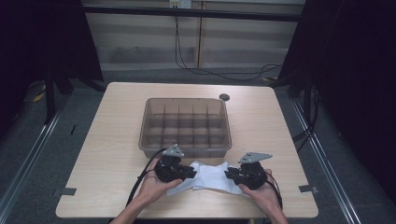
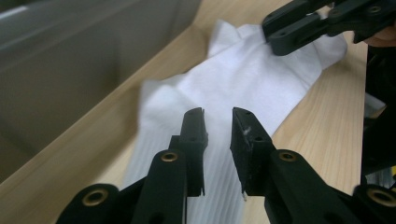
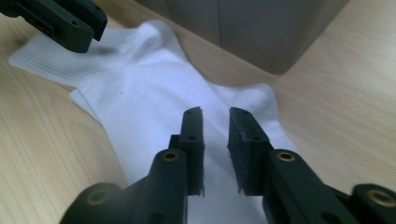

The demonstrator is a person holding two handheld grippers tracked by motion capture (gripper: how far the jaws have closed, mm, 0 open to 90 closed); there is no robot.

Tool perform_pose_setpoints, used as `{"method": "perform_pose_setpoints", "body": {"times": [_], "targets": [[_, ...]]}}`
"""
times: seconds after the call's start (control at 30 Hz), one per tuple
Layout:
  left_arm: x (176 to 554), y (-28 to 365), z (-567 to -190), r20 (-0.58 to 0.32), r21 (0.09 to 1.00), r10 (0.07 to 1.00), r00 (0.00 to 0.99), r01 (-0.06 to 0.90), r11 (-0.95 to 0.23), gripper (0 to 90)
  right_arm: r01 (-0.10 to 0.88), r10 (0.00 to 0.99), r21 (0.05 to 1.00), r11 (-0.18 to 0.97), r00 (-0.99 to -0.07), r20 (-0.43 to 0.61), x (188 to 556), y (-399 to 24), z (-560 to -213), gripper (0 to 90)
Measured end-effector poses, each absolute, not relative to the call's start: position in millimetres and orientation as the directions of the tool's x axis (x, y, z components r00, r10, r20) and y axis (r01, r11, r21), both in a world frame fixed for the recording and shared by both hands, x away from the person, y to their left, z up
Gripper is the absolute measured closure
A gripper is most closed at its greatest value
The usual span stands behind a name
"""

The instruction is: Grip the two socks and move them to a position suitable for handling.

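A white sock (image 1: pixel 211 178) lies flat on the wooden table, just in front of the clear compartment bin (image 1: pixel 187 150). My left gripper (image 1: pixel 189 173) rests over the sock's left end and my right gripper (image 1: pixel 229 174) over its right end, pointing toward each other. In the left gripper view the jaws of my left gripper (image 2: pixel 218 112) stand slightly apart above the ribbed sock (image 2: pixel 247 74), with nothing pinched. In the right gripper view my right gripper (image 3: pixel 215 111) shows the same narrow gap over the sock (image 3: pixel 154 88). A second white layer peeks out under the sock.
The bin (image 2: pixel 70 70) has several empty compartments and sits mid-table, close behind the sock. A small black disc (image 1: pixel 224 97) lies near the far edge. Bare tabletop (image 1: pixel 107 140) spreads to both sides of the bin. Cables run across the floor beyond.
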State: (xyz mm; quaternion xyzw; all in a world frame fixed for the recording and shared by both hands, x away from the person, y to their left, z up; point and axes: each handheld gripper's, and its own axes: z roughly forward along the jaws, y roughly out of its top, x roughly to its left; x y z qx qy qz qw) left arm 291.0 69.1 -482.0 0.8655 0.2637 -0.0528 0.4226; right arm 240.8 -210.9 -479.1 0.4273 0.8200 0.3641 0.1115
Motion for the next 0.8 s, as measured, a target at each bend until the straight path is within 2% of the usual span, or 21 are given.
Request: {"method": "perform_pose_setpoints", "body": {"times": [0.27,0.37,0.5,0.8], "targets": [[284,53,-493,-0.234,0.683,0.408,0.882,0.448,-0.577,77.0,0.645,0.788,0.661,0.384,-0.602,0.130,244,-204,-494,73.6],[285,61,-493,-0.213,0.681,0.420,0.882,0.442,-0.584,79.5,0.647,0.780,0.669,0.366,-0.606,0.159,245,-199,-495,72.6],[286,78,-495,-0.229,0.685,0.445,0.866,0.468,-0.558,81.8,0.636,0.767,0.673,0.378,-0.622,0.157,246,-186,-496,72.6],[282,112,-494,-0.230,0.678,0.470,0.852,0.486,-0.551,82.6,0.615,0.731,0.671,0.415,-0.664,0.157,253,-152,-496,70.9]]}}
